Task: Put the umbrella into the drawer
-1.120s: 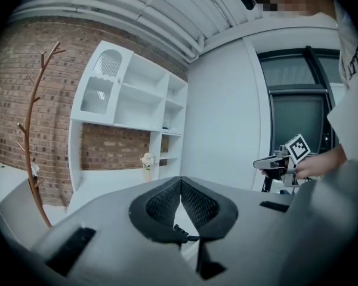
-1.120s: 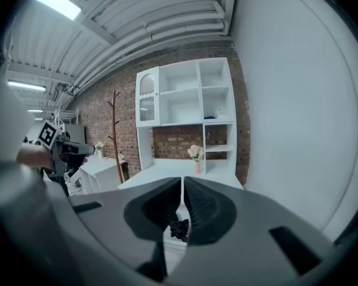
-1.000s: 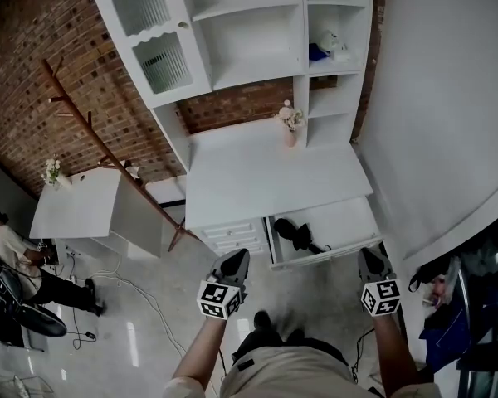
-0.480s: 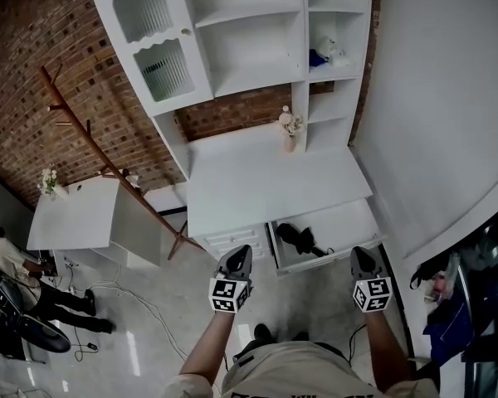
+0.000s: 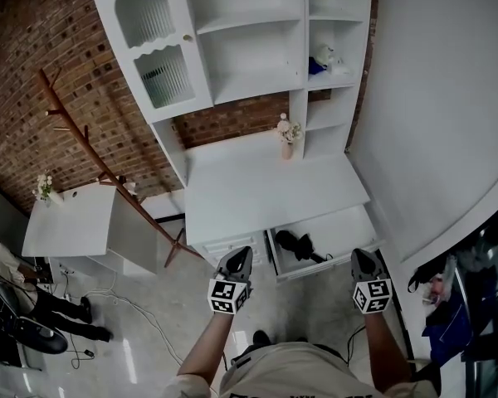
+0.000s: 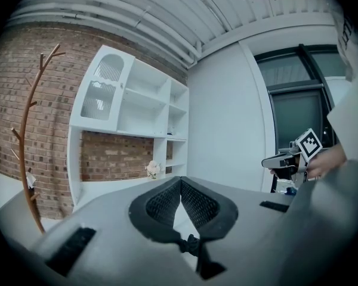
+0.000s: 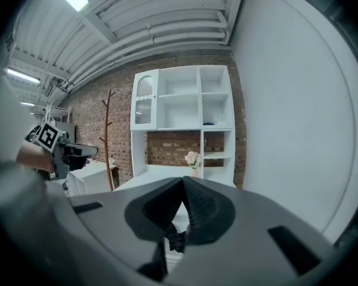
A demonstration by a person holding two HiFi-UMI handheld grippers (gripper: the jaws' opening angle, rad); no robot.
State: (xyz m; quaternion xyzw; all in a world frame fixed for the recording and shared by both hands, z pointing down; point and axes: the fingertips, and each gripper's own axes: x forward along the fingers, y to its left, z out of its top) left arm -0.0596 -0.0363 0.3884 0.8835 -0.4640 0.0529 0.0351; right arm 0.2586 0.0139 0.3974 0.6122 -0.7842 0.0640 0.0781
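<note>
Resting place: black folded umbrella lies inside the open drawer, toward its left end
Drawer: pulled out from under the white desk
Left gripper: jaws together, nothing between them, clear of the drawer
Right gripper: jaws together, empty, near the drawer's front
Progress: placing looks done; shutting the drawer may remain

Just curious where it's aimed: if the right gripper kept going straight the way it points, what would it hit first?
Likely the right gripper meets the open drawer at the white desk first; depth is unclear.
</note>
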